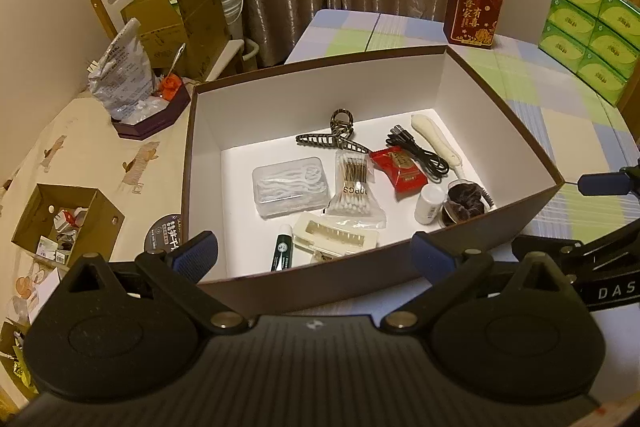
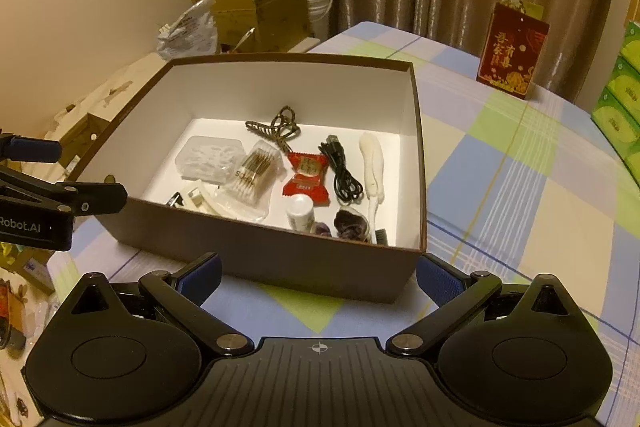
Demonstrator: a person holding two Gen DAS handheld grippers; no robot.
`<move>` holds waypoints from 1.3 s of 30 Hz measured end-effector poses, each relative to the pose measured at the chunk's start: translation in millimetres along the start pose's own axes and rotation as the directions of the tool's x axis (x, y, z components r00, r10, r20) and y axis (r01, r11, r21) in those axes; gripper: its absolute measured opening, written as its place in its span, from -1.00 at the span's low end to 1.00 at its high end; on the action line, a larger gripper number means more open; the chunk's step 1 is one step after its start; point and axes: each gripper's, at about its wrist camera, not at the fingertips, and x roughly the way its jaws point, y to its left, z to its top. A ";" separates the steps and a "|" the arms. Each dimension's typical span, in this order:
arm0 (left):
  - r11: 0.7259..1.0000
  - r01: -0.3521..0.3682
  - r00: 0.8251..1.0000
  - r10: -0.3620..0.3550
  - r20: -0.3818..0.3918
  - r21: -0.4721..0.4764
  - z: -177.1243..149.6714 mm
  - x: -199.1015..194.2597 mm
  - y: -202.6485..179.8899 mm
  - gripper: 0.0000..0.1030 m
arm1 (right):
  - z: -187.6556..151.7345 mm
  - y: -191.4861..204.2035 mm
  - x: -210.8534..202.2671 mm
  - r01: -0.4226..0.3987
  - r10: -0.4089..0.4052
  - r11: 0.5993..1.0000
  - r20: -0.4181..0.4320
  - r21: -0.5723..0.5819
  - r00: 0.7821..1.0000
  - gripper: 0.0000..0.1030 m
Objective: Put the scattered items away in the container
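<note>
Now | left gripper (image 1: 316, 253): fingers apart, empty | right gripper (image 2: 318, 277): fingers apart, empty | brown cardboard box with white inside (image 1: 304, 285): 12 o'clock of both, on checked tablecloth (image 2: 520, 163) | inside: clear plastic case (image 1: 291, 192), red sachet (image 2: 306, 174), black cable (image 2: 342, 169)

— What's in the brown box (image 2: 280, 259)?
— A red snack packet (image 2: 306, 174), black USB cable (image 2: 342, 167), cotton swabs (image 2: 254, 175), hair claw (image 2: 276, 127).
— And the right tongs (image 2: 318, 277)?
— Spread wide, empty, over the checked tabletop (image 2: 520, 187).
</note>
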 end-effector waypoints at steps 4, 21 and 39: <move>1.000 -0.010 1.000 0.010 0.008 0.000 -4.3 -8.6 -4.1 0.96 | -5.4 0.3 -6.9 -0.007 0.007 1.000 0.004 -0.004 1.000 0.96; 1.000 -0.028 1.000 0.028 0.014 0.007 -24.3 -29.6 -28.1 0.96 | -24.9 -8.0 -31.6 -0.008 0.008 1.000 0.014 -0.005 1.000 0.96; 0.999 -0.046 0.999 0.046 0.006 0.006 -38.6 -40.7 -47.4 0.97 | -40.8 -17.4 -43.4 -0.027 0.027 1.000 0.009 -0.012 1.000 0.96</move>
